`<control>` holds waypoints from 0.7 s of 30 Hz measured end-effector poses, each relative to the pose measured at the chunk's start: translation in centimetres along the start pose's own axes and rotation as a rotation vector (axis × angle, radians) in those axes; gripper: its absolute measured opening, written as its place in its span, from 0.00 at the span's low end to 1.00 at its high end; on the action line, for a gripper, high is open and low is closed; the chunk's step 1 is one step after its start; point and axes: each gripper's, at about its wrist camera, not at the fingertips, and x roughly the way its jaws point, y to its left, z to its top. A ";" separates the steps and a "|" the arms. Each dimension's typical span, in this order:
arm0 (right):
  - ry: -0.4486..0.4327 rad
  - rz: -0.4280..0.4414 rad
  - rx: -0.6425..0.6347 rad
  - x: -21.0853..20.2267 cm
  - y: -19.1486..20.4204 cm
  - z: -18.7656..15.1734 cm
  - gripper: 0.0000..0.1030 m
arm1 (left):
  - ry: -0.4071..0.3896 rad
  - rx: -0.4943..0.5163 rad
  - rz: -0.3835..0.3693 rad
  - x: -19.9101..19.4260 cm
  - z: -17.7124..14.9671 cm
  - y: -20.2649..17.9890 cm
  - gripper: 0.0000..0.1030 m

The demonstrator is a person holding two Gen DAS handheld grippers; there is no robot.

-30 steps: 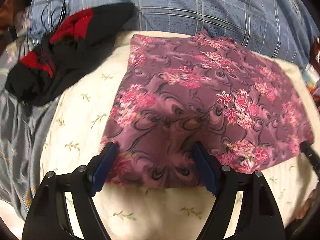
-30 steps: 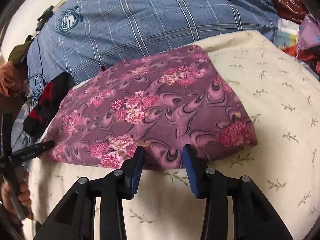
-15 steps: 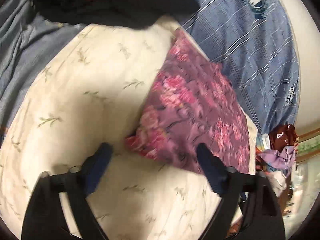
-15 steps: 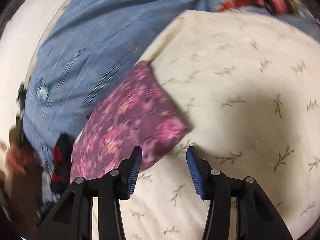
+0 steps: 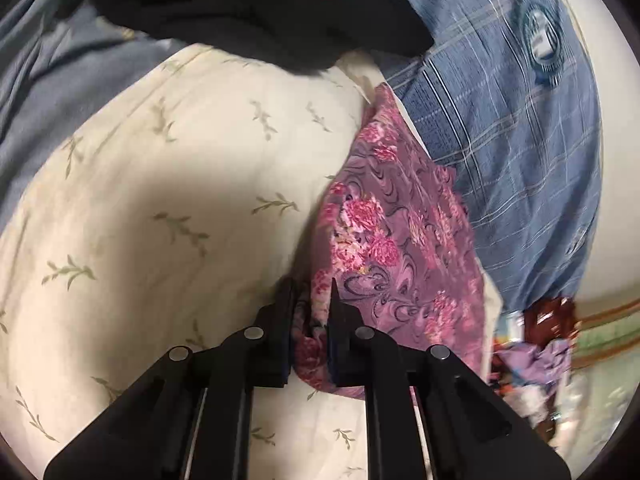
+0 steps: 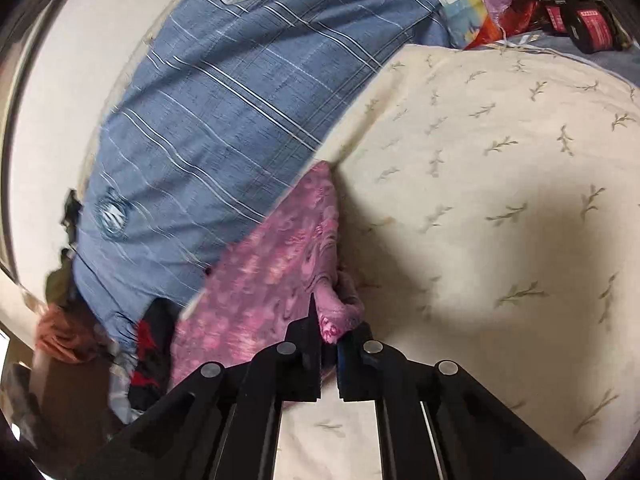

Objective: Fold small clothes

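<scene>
Cream bedding printed with small green sprigs fills the near ground in both wrist views, a soft working surface for the folding. Nearest the lens, the left gripper has just been closing and now pinches a corner of the purple floral garment, cloth bunched between its pads. The right gripper has likewise just been closing and nips a gathered pink-purple fold at the garment's opposite near corner. Holding two corners at once, I judge, lets the person lift or carry the edge over for the next fold. The garment lies on the cream bedding, already folded into a narrow oblong that runs away from the grippers; its print shows pink flower clusters on mauve with dark swirls. Beyond it lies a blue plaid cloth with round crests. Farthest in the left view, a black and red garment lies heaped.
</scene>
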 end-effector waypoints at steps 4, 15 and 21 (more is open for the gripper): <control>0.000 -0.068 -0.002 0.0 -0.2 -1.1 0.08 | -0.029 0.069 -0.004 -1.8 0.2 -0.9 0.11; 0.064 -0.066 -0.536 0.8 13.5 -8.1 0.34 | -0.057 0.234 0.129 0.8 6.1 -5.3 0.66; 0.160 0.024 -0.936 4.9 22.0 -16.8 0.37 | 0.045 0.364 0.209 4.3 5.8 -6.2 0.66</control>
